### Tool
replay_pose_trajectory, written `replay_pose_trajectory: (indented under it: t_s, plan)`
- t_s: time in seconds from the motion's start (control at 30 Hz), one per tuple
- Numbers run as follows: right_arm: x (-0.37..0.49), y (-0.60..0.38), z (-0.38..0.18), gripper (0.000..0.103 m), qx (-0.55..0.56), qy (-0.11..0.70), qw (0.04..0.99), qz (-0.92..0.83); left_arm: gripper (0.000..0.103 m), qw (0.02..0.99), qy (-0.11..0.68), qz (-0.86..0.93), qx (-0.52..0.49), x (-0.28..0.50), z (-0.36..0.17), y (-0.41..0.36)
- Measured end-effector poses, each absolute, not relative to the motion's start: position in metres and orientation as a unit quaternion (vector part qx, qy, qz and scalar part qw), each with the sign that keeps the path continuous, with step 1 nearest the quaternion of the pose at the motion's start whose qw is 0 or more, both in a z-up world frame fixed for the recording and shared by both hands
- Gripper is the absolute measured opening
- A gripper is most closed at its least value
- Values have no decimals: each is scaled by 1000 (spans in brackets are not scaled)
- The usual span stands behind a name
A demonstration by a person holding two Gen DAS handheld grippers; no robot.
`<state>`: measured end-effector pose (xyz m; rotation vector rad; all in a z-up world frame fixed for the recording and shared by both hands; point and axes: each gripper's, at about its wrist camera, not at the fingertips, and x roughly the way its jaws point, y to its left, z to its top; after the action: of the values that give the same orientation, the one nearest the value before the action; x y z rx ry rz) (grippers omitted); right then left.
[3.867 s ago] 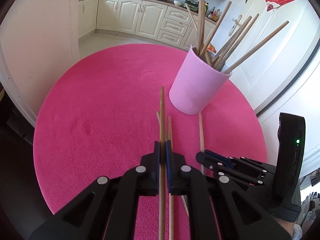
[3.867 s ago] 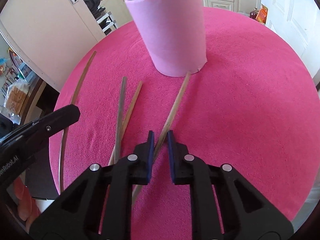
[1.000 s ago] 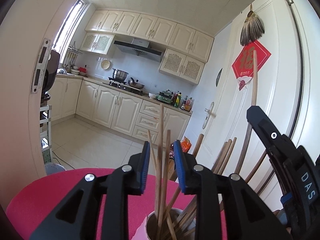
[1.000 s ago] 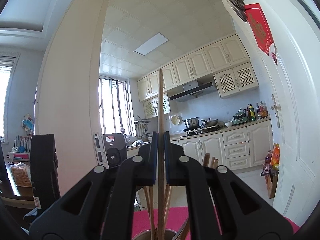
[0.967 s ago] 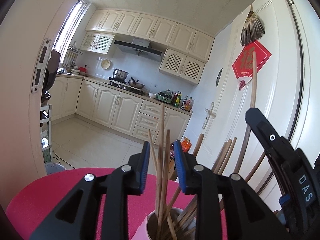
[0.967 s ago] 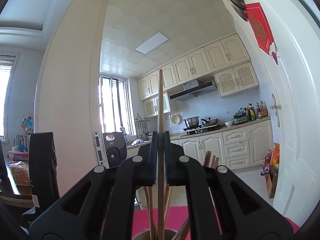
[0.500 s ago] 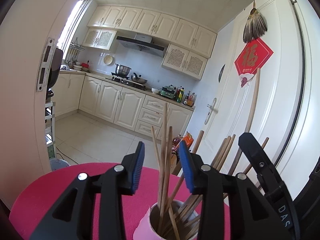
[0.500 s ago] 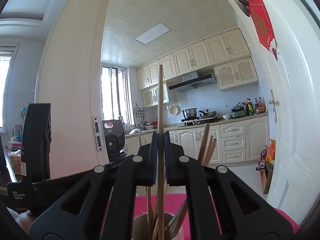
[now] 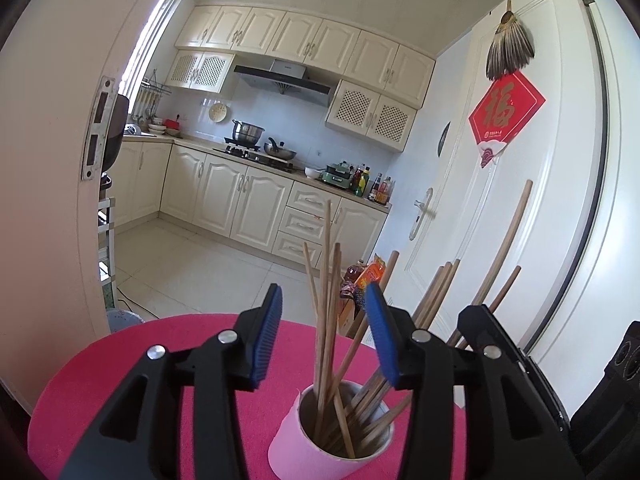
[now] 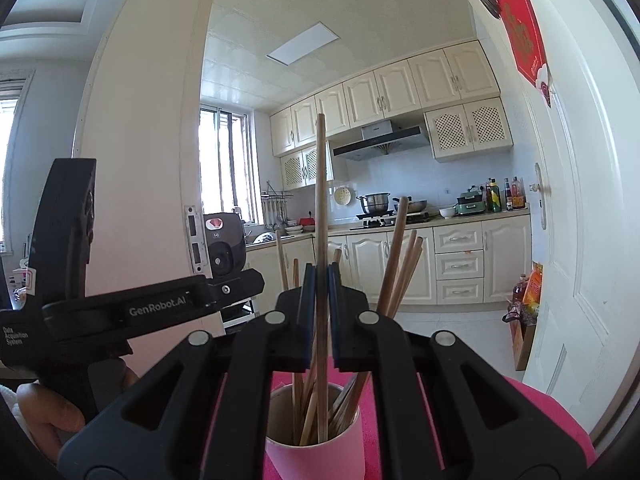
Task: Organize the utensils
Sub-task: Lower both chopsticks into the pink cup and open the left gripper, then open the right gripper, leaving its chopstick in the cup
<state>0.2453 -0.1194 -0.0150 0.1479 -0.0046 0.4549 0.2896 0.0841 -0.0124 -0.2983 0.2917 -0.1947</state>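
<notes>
My left tool (image 9: 322,342) has opened above the pink cup (image 9: 320,446), its chopstick dropped in; my right tool (image 10: 319,312) stays clamped on a chopstick (image 10: 320,200) over the cup, to release next.

Left tool (image 9: 324,340) spread wide above pink cup (image 9: 296,446) of wooden chopsticks (image 9: 326,320) on pink tabletop (image 9: 100,384); right tool (image 9: 508,364) just beside, at right.

Pink cup (image 9: 296,446), tan wooden chopsticks (image 9: 325,320), magenta tablecloth (image 9: 120,364). Left gripper (image 9: 322,336) black with blue pads (image 9: 269,336). Cream cabinets (image 9: 224,196), red diamond door sign (image 9: 506,112) with gold character.
</notes>
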Motion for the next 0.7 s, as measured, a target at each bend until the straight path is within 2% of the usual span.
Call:
replay_pose_trajectory:
  t_s: [0.3,0.37,0.43,0.5,0.7]
  plan:
    - [230,-125,-11,7,77,6,975,207,47,977,152,-85,-124,258,-12,79]
    - [224,-127,-8,12,77,4,976,205,47,977,153,-84,-124,250,-11,80]
    - [216,-128,-5,34,76,1,976,203,47,976,158,-84,-126,242,-9,82]
    - [210,-128,-2,45,71,-1,977,199,47,976,161,-82,-125,235,-8,83]
    - [201,-130,-1,45,70,15,978,197,49,973,181,-77,-119,220,-6,85]
